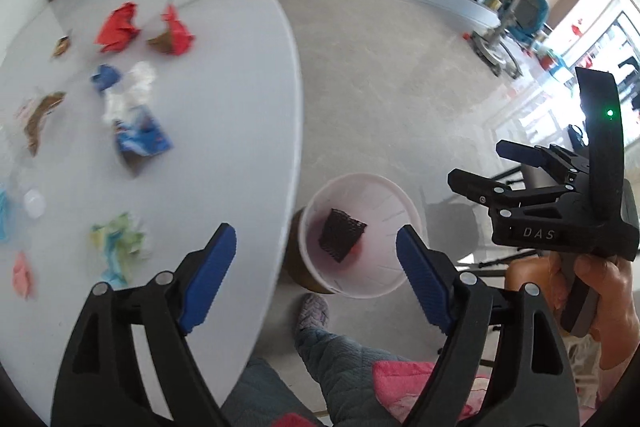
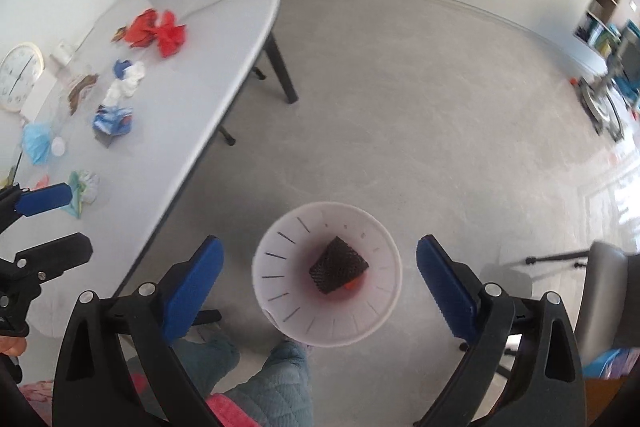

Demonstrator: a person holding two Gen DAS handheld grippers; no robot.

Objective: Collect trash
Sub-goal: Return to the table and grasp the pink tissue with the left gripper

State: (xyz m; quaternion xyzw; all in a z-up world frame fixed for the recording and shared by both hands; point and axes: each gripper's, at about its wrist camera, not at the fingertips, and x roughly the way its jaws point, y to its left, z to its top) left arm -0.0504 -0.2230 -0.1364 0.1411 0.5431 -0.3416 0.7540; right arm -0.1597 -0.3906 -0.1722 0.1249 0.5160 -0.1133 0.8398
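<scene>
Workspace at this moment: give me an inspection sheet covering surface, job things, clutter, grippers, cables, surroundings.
Surface: white oval table, mostly bare towards its right edge.
Job's things: white bin on the floor beside the table, holding a black mesh piece with something red beneath it; crumpled scraps still on the table, including red paper, a blue and white wrapper and a green and yellow wad.
Clutter: white bottle cap; round clock at the table's far side.
Grippers: left gripper open, empty; right gripper open, empty, above the bin.
Cables: nothing seen.
Surroundings: grey floor, drawers, shelving, a person's quilted leg.
</scene>
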